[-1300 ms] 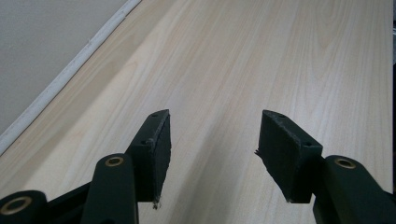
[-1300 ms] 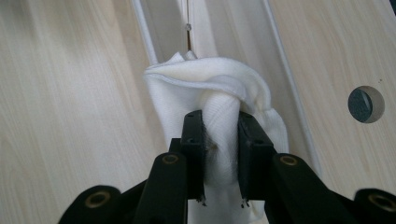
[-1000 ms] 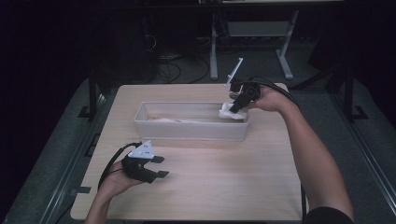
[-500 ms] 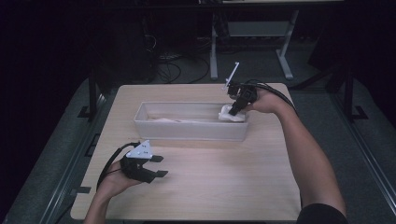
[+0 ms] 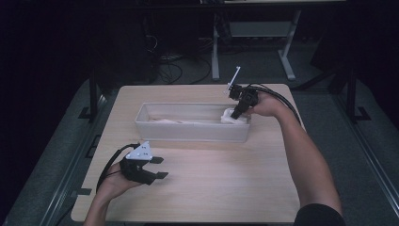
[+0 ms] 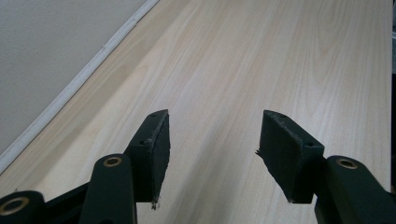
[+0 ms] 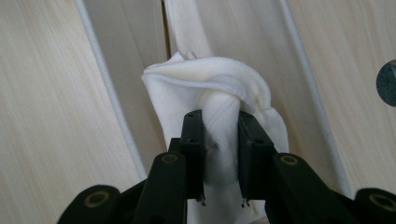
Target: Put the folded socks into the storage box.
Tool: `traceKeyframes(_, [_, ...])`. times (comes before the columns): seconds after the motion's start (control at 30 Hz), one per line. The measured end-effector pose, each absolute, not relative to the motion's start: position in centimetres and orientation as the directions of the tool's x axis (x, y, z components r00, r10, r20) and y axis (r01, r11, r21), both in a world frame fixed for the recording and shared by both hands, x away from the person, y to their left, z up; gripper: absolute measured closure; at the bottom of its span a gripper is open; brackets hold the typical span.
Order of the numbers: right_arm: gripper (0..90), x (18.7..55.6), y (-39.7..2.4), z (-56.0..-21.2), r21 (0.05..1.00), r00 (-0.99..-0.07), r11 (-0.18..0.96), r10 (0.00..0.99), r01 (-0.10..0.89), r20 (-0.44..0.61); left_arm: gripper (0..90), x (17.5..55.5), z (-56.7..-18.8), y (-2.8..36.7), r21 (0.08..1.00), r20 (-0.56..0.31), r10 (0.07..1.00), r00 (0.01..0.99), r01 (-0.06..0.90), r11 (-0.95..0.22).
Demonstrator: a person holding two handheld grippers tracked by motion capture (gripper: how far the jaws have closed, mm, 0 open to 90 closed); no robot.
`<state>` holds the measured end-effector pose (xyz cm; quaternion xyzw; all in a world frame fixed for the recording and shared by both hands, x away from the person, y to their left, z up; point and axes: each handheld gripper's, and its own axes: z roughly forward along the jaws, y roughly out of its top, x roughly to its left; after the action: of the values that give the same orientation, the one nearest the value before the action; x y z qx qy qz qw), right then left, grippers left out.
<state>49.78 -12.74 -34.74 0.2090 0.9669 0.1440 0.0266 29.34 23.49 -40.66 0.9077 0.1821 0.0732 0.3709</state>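
- The left gripper (image 5: pixel 157 167) sat nearest the person, on the bare wooden table (image 5: pixel 226 188), well in front of the long white tray (image 5: pixel 188 133) and toward that tray's left end.
- Its jaws stood spread with nothing between them; in the left gripper view the two black pads (image 6: pixel 156 149) framed only wood grain, with the tray's pale wall off to the left.
- A grey three-cornered plate topped that gripper, and its black cable looped back beside the person's left hand (image 5: pixel 110 184).
- The tray lay crosswise in the middle of the table, its long side facing the person.
- The right gripper (image 5: pixel 237 111) reached down into the tray's right end, the person's right hand (image 5: pixel 266 104) just beyond the tray's right corner.
- Its jaws were pinched on a bunched fold of the white cloth (image 7: pixel 210 93); the pads pressed the fabric from both sides.
- The cloth (image 5: pixel 233 117) was inside the tray at its right end, crumpled into a lump, while a flatter pale strip of fabric ran along the tray's floor toward its left.
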Motion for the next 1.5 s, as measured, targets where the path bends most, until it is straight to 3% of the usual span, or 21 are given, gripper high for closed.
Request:
traceKeyframes(1.13, [73.6,51.4,-11.4,-39.9,0.192,-0.910,0.891,0.413,0.411,0.033,43.0,29.4,-40.8,24.4,0.705,-0.020,0.404,0.914,0.299,-0.643])
traceKeyframes(1.5, [73.2,51.1,-11.8,-40.2,0.217,-0.916,0.893,0.401,0.395,0.018,43.0,29.3,-40.8,24.3,0.705,-0.019,0.403,0.915,0.298,-0.644])
